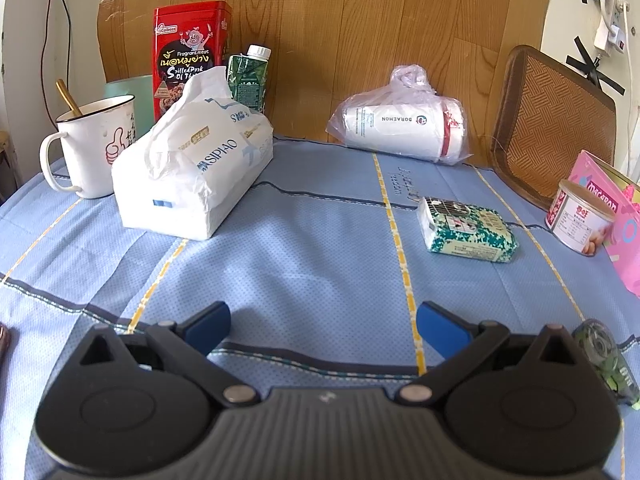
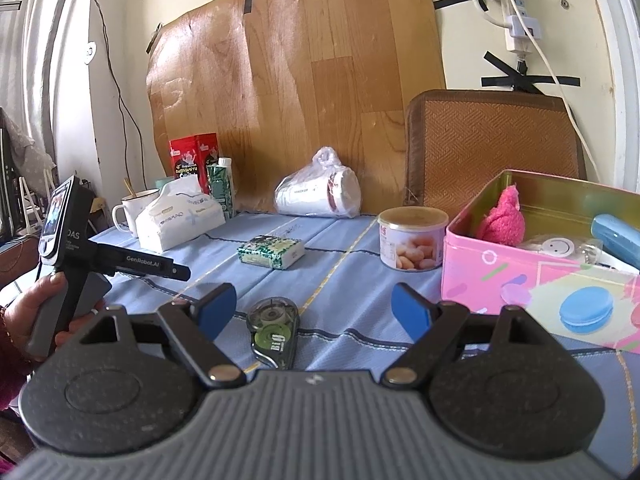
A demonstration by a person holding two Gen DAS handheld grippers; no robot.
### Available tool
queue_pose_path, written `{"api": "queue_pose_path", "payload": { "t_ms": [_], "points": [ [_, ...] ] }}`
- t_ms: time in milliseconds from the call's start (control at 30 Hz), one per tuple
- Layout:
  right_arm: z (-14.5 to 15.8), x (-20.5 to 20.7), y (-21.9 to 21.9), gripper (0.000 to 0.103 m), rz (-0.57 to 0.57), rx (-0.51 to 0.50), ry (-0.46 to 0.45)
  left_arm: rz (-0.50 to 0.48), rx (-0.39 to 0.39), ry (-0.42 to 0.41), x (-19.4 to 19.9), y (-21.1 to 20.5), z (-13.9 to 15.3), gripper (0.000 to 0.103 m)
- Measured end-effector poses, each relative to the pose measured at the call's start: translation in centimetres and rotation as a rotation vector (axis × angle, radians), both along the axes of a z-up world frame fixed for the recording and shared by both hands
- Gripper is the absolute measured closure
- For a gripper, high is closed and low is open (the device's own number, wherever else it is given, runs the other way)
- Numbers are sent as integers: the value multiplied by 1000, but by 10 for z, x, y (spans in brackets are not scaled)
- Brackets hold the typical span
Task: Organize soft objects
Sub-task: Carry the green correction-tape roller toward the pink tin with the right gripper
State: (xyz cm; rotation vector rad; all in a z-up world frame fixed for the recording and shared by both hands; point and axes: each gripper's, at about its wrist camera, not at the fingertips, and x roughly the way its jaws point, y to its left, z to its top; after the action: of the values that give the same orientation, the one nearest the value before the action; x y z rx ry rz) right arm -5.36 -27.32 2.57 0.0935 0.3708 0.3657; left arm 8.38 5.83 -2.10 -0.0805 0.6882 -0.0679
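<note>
Both of my grippers are wide open with nothing in them: the left gripper point(image 1: 323, 326) hangs over the blue cloth point(image 1: 300, 248), and the right gripper point(image 2: 313, 307) hangs just above a small tape roller point(image 2: 273, 330). The soft things I still need to tidy sit out on the cloth. The little green tissue pack point(image 1: 466, 230) lies in the middle, and the big white tissue pack point(image 1: 192, 172) sits at the back left beside the mug point(image 1: 94, 148). I think the little pack is light and squishy, with a smooth wrapper that may slip, so I would pinch it across its short sides, low down and gently. The big pack looks puffy and loose on top, so I would grab it around its firm middle, not the floppy paper sticking up. My right camera shows inside the pink tin point(image 2: 516, 276), where a fuzzy pink thing point(image 2: 505, 222) already lies; the left camera only sees the tin's edge. The right camera also shows a hand point(image 2: 30, 312) holding the other gripper.
</note>
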Motion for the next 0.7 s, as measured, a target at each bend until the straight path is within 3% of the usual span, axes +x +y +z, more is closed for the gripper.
{"api": "queue_pose_path", "payload": {
  "t_ms": [500, 600, 700],
  "points": [
    [-7, 6, 6, 16, 45, -34, 29, -7, -29, 4, -2, 5, 2, 1],
    [-11, 18, 11, 16, 70, -93, 60, -28, -151, 32, -14, 10, 9, 1],
    [-15, 28, 15, 16, 121, -122, 86, -134, -293, 42, -31, 4, 23, 3]
  ]
}}
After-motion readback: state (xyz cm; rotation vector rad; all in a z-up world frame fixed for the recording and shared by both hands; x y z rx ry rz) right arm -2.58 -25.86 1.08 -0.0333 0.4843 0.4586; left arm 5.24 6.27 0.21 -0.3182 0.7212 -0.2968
